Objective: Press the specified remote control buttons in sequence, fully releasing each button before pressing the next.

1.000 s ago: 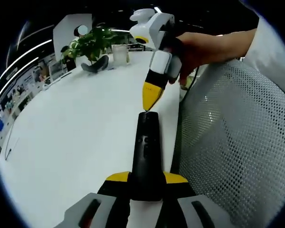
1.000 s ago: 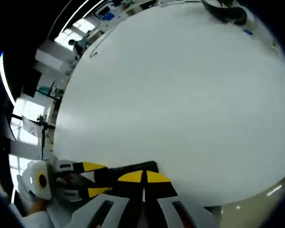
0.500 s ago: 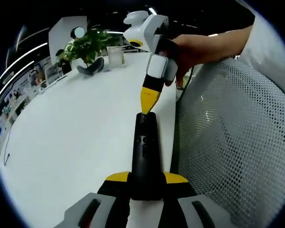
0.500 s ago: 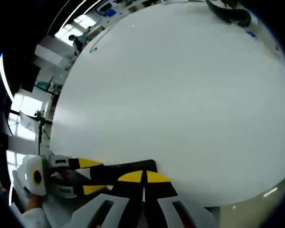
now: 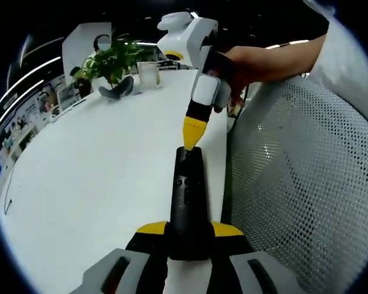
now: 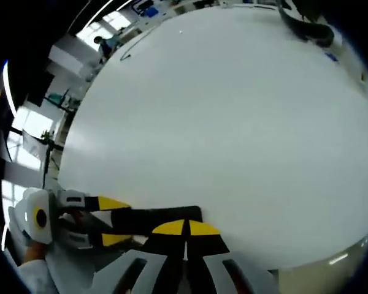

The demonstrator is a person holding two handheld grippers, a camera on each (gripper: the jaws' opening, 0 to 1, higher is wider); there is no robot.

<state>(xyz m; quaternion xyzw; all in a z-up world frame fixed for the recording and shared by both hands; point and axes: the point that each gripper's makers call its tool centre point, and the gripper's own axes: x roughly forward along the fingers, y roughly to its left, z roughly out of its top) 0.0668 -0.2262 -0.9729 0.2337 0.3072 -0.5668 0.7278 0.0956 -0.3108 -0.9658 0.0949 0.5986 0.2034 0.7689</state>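
Gripping the black remote control (image 5: 187,202) lengthwise above the white desk (image 5: 92,177), the left claw (image 5: 189,236) faces a mesh chair back (image 5: 294,184) and potted plant (image 5: 113,58) — the right claw (image 6: 185,228), jaws together, touches the remote's far end.

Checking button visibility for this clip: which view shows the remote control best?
The left gripper view: the remote control runs lengthwise up from the left hand-held gripper, its button face showing. In the right gripper view only a dark strip of it lies behind the right hand-held gripper.
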